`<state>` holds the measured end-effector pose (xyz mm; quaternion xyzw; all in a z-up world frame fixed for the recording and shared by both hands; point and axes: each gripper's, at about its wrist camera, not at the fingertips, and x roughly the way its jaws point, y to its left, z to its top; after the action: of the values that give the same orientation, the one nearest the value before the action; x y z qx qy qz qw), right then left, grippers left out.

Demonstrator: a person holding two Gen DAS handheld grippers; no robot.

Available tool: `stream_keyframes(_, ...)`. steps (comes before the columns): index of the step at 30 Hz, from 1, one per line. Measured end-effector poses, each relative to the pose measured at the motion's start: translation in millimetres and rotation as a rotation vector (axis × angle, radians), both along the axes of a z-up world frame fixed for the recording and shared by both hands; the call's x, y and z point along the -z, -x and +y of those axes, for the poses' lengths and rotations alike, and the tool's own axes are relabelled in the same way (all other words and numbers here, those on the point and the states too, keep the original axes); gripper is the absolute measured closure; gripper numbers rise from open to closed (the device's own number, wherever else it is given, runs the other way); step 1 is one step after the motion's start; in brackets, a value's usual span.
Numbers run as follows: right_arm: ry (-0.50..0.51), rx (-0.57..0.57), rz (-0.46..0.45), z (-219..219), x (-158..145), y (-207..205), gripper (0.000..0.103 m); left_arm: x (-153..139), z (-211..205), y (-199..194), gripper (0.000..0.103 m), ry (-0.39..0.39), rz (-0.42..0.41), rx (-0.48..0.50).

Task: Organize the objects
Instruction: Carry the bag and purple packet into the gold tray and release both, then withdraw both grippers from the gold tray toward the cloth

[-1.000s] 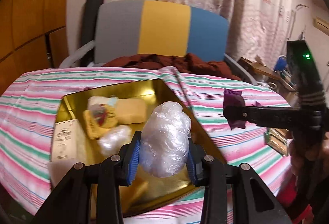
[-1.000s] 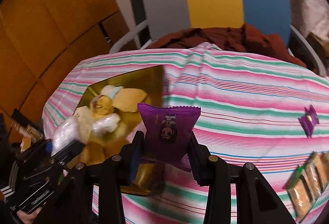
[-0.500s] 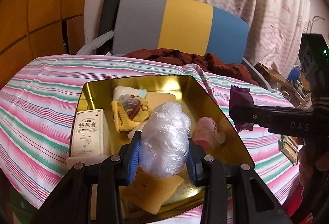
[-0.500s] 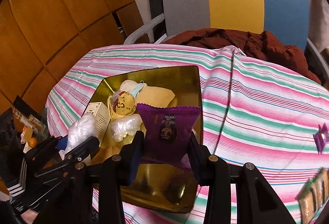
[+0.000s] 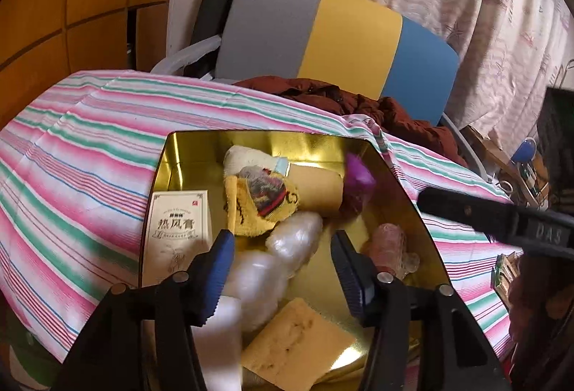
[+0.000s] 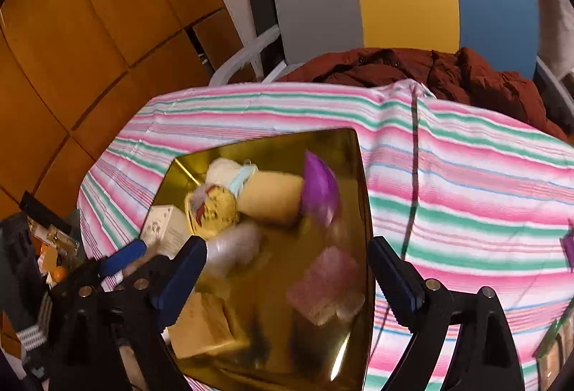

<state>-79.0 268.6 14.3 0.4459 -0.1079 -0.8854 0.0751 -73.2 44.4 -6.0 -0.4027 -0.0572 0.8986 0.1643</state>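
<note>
Left gripper (image 5: 281, 256): fingers spread wide, nothing between the blue pads; poised over the near edge of the gold tray (image 5: 401, 190)
Right gripper (image 6: 287, 269): fingers parted, empty; above the tray's near right corner; seen from the left wrist view as a black bar over the tray's right edge
Yellow sponge (image 5: 297, 342): flat slab at the tray's near edge, between the left gripper's fingers in view
Clear plastic bag (image 5: 256, 278): crumpled bundle in the tray, just beyond the left blue pad; a second clear bundle (image 5: 296, 238) touches it on the far side
Pink wrapped item (image 5: 389, 242): by the tray's right edge; blurred, kind not legible
White carton (image 5: 177, 229): printed box lying flat along the tray's left edge
Yellow cloth (image 5: 262, 202): patterned, mid-tray, partly over a tan roll (image 5: 317, 188)
Purple snack packet (image 6: 319, 191): inside the tray near its far right corner, motion-blurred, tilted against the tan roll
White roll (image 5: 247, 159): at the tray's far edge
Striped tablecloth (image 5: 82, 147): pink, green and white, under the tray
Chair (image 5: 333, 35): grey, yellow and blue back, beyond the table's far edge; dark red garment (image 6: 412, 68) on its seat
</note>
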Motion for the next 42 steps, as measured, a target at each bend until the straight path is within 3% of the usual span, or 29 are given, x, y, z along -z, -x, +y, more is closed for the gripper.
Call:
stream_keyframes(7,-0.038,0.036,0.011,0.9,6.5,-25.8,0.009,3.5,-5.2,-11.8,0.045,0.038,-0.005,-0.023)
stream_keyframes(10,-0.06,0.048,0.034,-1.6,3.9,-35.5,0.001,2.5,-6.2,-19.2,0.045,0.051,0.002,-0.033)
stream_keyframes(21,-0.243,0.074,0.11,-13.9,-1.5,-62.1,0.0,-8.9,7.3,-41.3,0.045,0.112,0.069,-0.015)
stream_keyframes(42,-0.306,0.188,0.08,38.9,6.2,-94.0,0.0,-11.7,39.5,-64.1,0.045,0.173,0.123,0.097)
